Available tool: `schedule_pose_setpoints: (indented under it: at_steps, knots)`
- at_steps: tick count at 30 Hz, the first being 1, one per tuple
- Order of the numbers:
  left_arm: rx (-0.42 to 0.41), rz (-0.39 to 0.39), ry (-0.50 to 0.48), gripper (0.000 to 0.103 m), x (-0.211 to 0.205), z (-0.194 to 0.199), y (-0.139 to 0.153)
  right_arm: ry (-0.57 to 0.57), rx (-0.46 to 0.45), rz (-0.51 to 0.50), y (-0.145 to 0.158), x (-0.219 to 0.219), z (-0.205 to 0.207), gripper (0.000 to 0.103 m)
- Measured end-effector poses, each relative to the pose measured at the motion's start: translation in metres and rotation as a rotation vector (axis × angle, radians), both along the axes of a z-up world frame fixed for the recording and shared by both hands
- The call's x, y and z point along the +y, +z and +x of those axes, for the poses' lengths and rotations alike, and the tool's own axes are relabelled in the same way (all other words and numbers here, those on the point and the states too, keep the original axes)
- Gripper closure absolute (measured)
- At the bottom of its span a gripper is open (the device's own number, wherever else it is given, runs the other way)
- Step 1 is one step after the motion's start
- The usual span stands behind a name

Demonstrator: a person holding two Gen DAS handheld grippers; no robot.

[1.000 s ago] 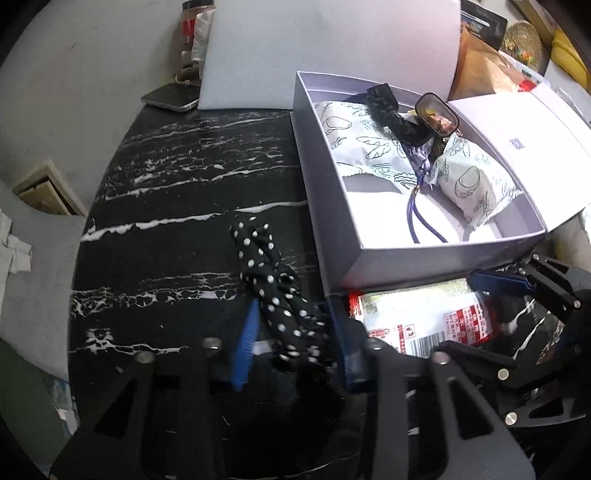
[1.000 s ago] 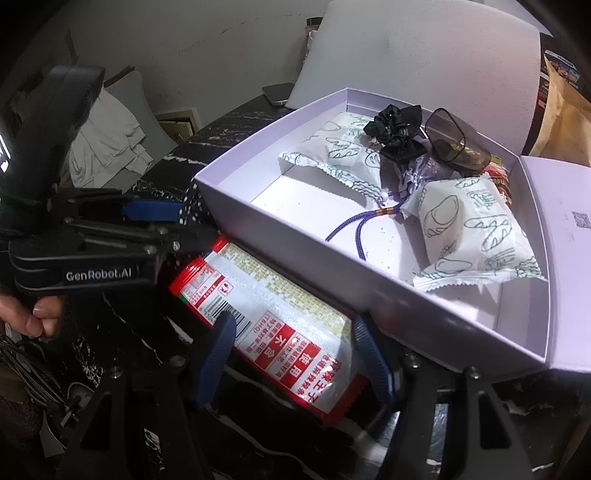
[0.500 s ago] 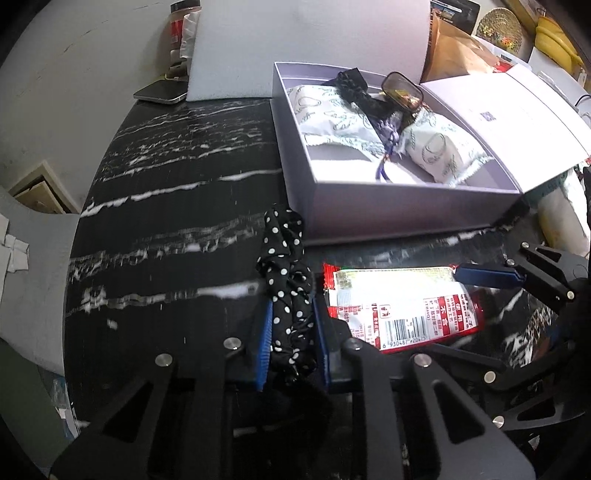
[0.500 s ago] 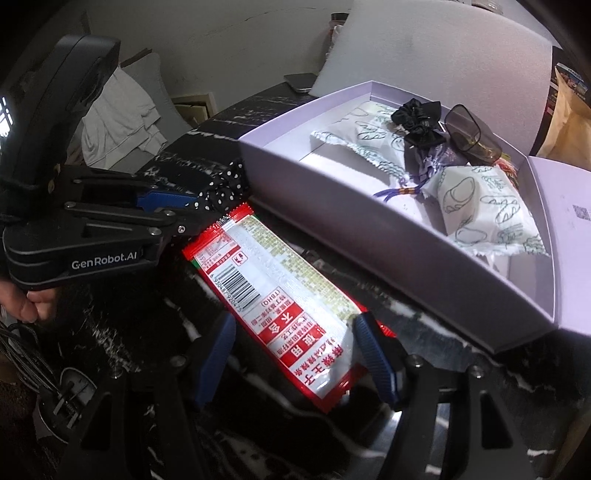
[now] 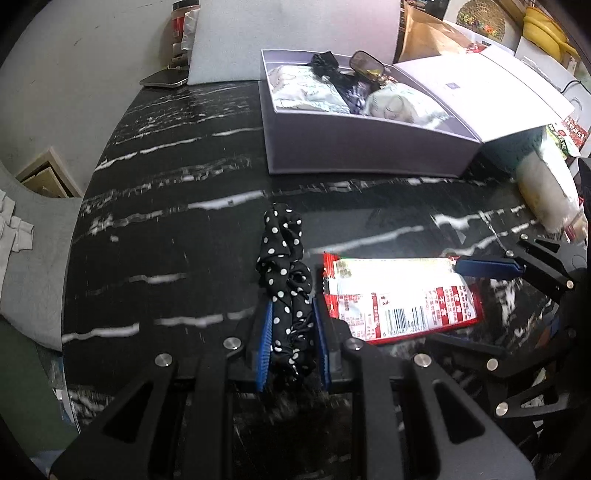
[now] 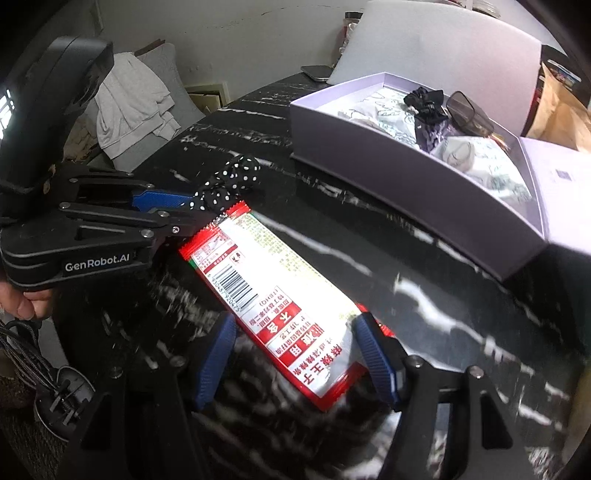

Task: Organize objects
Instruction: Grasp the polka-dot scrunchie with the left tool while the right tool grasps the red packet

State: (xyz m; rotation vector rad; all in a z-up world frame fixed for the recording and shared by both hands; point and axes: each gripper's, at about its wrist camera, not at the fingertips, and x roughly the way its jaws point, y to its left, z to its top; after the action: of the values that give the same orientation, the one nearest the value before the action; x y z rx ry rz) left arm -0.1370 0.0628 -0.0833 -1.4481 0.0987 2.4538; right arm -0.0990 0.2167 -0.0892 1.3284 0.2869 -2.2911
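Note:
My left gripper [image 5: 293, 345] is shut on a black polka-dot scrunchie [image 5: 282, 266], which also shows in the right wrist view [image 6: 229, 181]. A red and white snack packet [image 6: 273, 295] lies flat on the black marble table, also in the left wrist view [image 5: 399, 295]. My right gripper [image 6: 295, 358] is open with its blue fingers on either side of the packet's near end. The open lavender box [image 6: 406, 166] holds white snack bags, a black scrunchie and sunglasses; it sits farther back in the left wrist view [image 5: 362, 151].
The box lid [image 5: 480, 92] lies open to the right. A white foam board [image 5: 291, 33], a phone [image 5: 164, 78] and a jar [image 5: 181, 26] stand at the table's back. A white bag [image 5: 546, 195] lies at the right edge. A grey chair with cloth [image 6: 136, 107] is beside the table.
The left gripper closed on the polka-dot scrunchie. Both grippers pulled back from the box, and the packet now lies farther from the box wall.

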Motion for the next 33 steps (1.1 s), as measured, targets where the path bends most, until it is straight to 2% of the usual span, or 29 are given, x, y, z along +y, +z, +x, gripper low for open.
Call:
schedule_pose_setpoints:
  at_steps: [8,12,22,29,33]
  knots:
    - [-0.011,-0.008,0.022,0.084,-0.004,0.035,0.001,0.021,0.033,-0.028,0.004,0.015,0.022,0.034]
    - [-0.011,-0.027,0.027,0.084,-0.008,0.051,0.004,0.055,0.016,-0.016,-0.001,0.016,0.021,0.025]
    - [-0.015,-0.023,0.022,0.084,-0.008,0.073,0.002,0.164,0.144,0.081,-0.004,-0.002,0.015,0.024]
    - [-0.013,-0.007,0.032,0.084,-0.009,0.072,0.002,0.223,0.120,0.043,-0.007,-0.009,0.006,0.024]
    - [-0.010,-0.005,0.037,0.084,-0.009,0.072,0.001,0.163,0.079,0.015,-0.008,-0.007,0.001,0.025]
